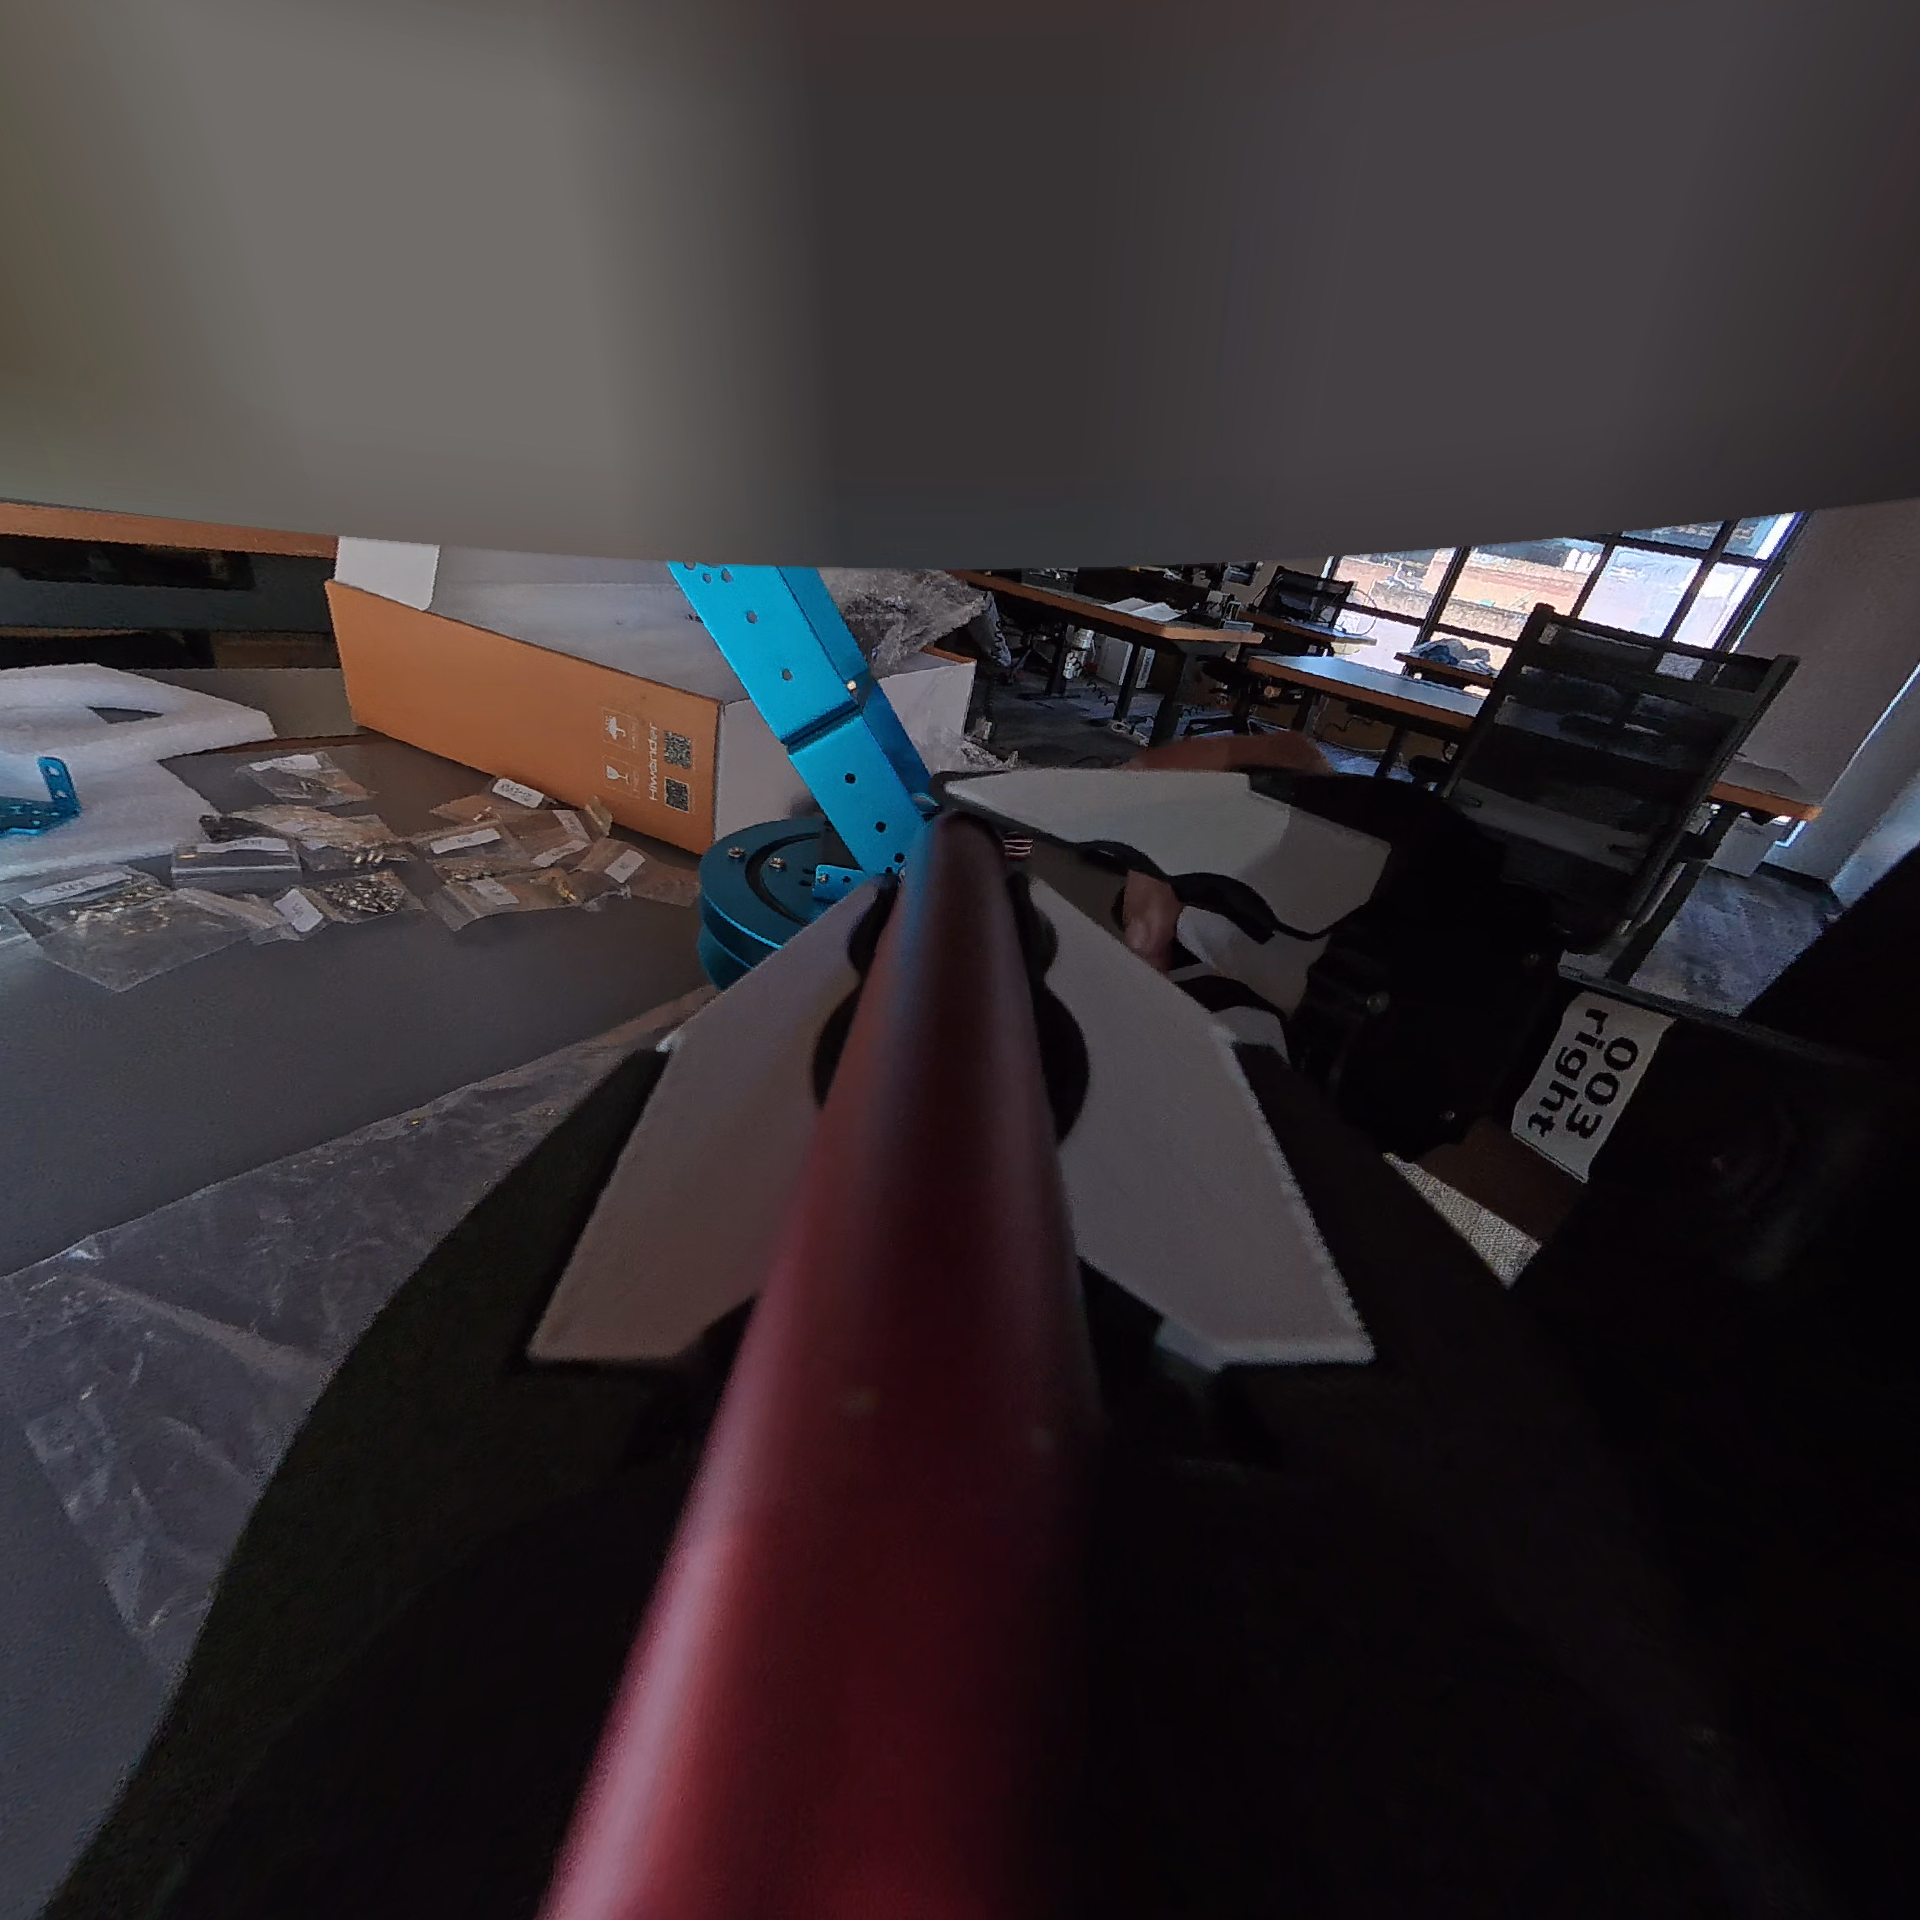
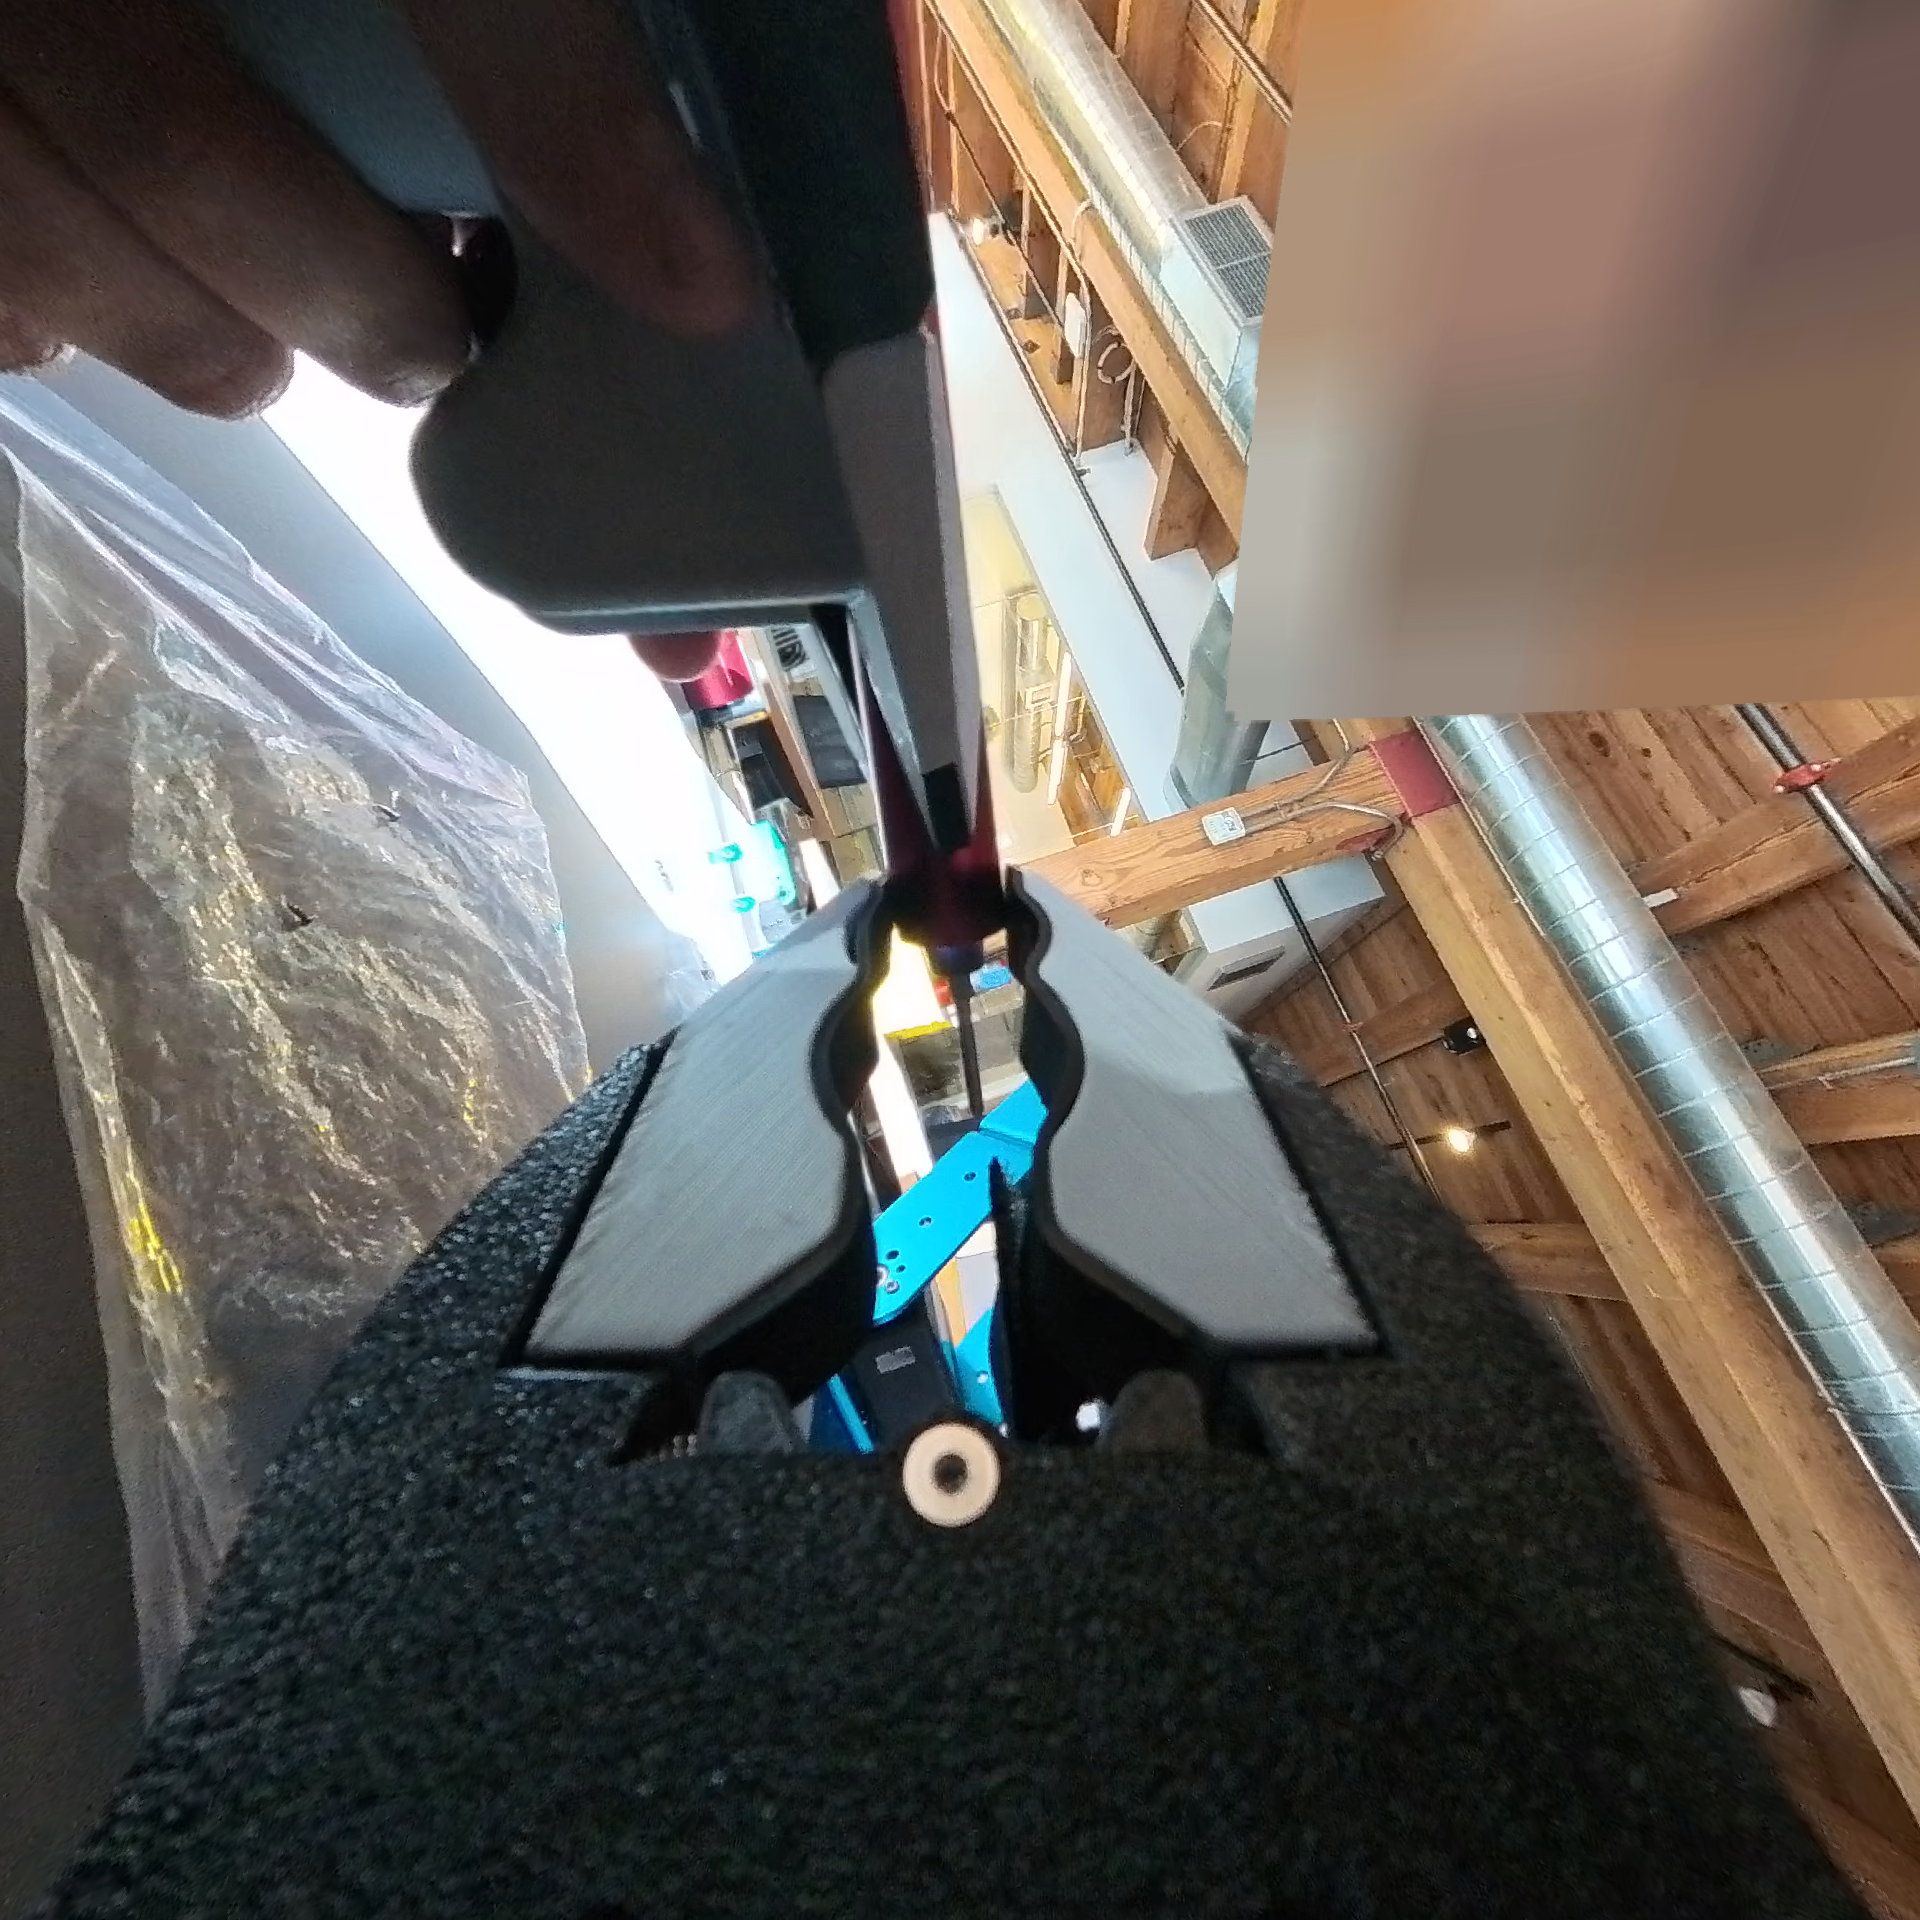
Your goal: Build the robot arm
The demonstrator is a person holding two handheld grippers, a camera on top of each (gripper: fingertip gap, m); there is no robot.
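Left wrist view. The left gripper (image 1: 940, 831), with two pale fingers (image 1: 727, 1164), is pinched on one red screwdriver (image 1: 914, 1299), whose handle runs from the near edge up between the jaws to their tips. Just beyond the tips stands one blue perforated metal bracket (image 1: 821, 707), tilted and rising from one round blue base (image 1: 769, 883) on the dark table (image 1: 312, 1039). From the right, the right gripper (image 1: 1195, 831) reaches in with one pale finger meeting the screwdriver near the left gripper's tips; its black body carries one white label (image 1: 1579, 1081). Far left of the base lie many small clear bags of hardware (image 1: 343, 862), too many and too overlapped to count. Behind them lies one orange and white box (image 1: 540, 696); at far left one white foam sheet (image 1: 94, 748) bears one small blue part (image 1: 31, 795). One sheet of clear plastic film (image 1: 208, 1299) covers the near left of the table. One black mesh chair (image 1: 1621, 758) stands at right.

Right wrist view. The right gripper (image 2: 945, 904), with two grey fingers (image 2: 727, 1143), has its tips closed on the red neck of the screwdriver (image 2: 951, 883); a gap stays between the jaws nearer the camera. Through that gap the blue bracket (image 2: 935, 1216) shows. The left gripper (image 2: 914, 623) comes in from the far side, held by one hand (image 2: 208, 239). Plastic film (image 2: 291, 935) lies at left; one silver duct (image 2: 1662, 1018) crosses the wooden ceiling at right
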